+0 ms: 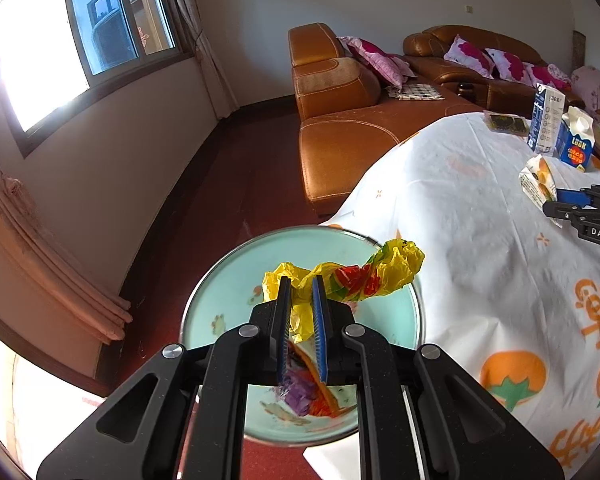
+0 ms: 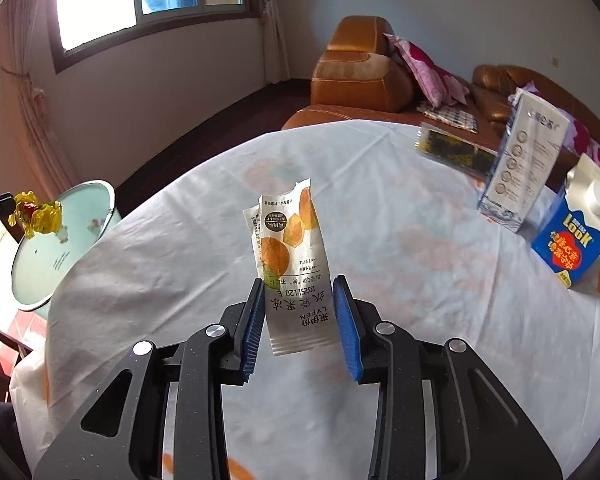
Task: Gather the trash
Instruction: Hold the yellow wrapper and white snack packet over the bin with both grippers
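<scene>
- Blue ribbed pads on the left fingers [image 1: 300, 300], drawn together on a crumpled yellow plastic wrapper with red and green print [image 1: 360, 276]; the wrapper trails up and to the right of the tips, thin, crinkly film with no stiffness.
- Directly beneath: round pale-green bin with a metal rim [image 1: 204, 280], mouth open, standing off the edge of the surface; purple and orange scraps lie inside. The coming release turns on this: the wrapper hangs over the mouth, so letting go should drop it in.
- Right fingers [image 2: 300, 312], blue pads clamped on the edges of a flat white sachet printed with orange fruit [image 2: 292, 256]; its long axis runs straight ahead along the fingers, torn end farthest away.
- White cloth-covered surface with orange fruit print [image 2: 420, 320], below the sachet.
- The bin lies well to the left of the right fingers; the left hand is far nearer.
- Remaining upright: tall white carton [image 2: 520, 168] and blue gable-top carton [image 2: 572, 240], near each other.
</scene>
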Motion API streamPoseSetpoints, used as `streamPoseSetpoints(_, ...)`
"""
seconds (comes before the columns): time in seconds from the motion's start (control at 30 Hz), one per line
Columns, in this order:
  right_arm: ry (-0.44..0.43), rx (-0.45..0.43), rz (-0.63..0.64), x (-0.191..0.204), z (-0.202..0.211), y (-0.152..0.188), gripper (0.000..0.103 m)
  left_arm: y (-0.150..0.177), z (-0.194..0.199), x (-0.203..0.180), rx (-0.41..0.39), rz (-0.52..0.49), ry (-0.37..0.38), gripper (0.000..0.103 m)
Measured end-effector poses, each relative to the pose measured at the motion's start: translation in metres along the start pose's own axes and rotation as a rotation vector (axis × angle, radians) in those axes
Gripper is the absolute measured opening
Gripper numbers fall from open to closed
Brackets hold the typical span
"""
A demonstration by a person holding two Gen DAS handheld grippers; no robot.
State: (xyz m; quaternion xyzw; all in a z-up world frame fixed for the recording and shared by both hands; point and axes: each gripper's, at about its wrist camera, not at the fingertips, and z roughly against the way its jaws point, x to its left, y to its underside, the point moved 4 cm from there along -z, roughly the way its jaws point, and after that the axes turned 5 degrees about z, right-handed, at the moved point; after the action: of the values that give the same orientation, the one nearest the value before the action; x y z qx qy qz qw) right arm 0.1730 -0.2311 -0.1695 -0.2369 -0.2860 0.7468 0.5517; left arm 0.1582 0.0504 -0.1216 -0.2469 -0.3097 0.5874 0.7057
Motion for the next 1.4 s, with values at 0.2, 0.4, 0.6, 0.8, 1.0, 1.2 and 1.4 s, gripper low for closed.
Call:
streamPoseSetpoints(0.2, 0.082, -0.023, 0.125, 0.045, 0.005, -0.009, 0.034, 0.013, 0.008, 0.018, 0.001, -0.004, -0.064, 0.01)
streamPoseSetpoints(0.4, 0.074, -0.047, 0.22, 0.088, 0.003, -0.024, 0.034, 0.022, 0.015, 0.034, -0.003, -0.002, -0.114, 0.01)
streamPoseSetpoints(0.6, 0.052, -0.062, 0.277, 0.125, 0.0, -0.035, 0.034, 0.029, 0.015, 0.047, 0.001, 0.005, -0.157, 0.01)
streamPoseSetpoints(0.8, 0.039, -0.067, 0.315, 0.144, -0.007, -0.043, 0.034, 0.028, 0.012, 0.055, -0.001, 0.008, -0.183, 0.01)
streamPoseSetpoints(1.0, 0.027, -0.075, 0.344, 0.16, -0.008, -0.048, 0.034, 0.029, 0.009, 0.063, 0.005, 0.013, -0.201, 0.011)
streamPoseSetpoints(1.2, 0.016, -0.082, 0.37, 0.173, -0.012, -0.055, 0.034, 0.028, 0.006, 0.067, 0.005, 0.008, -0.227, 0.011)
streamPoseSetpoints(1.4, 0.007, -0.082, 0.396, 0.186, -0.018, -0.058, 0.034, 0.028, 0.003, 0.07, 0.007, 0.018, -0.233, 0.011)
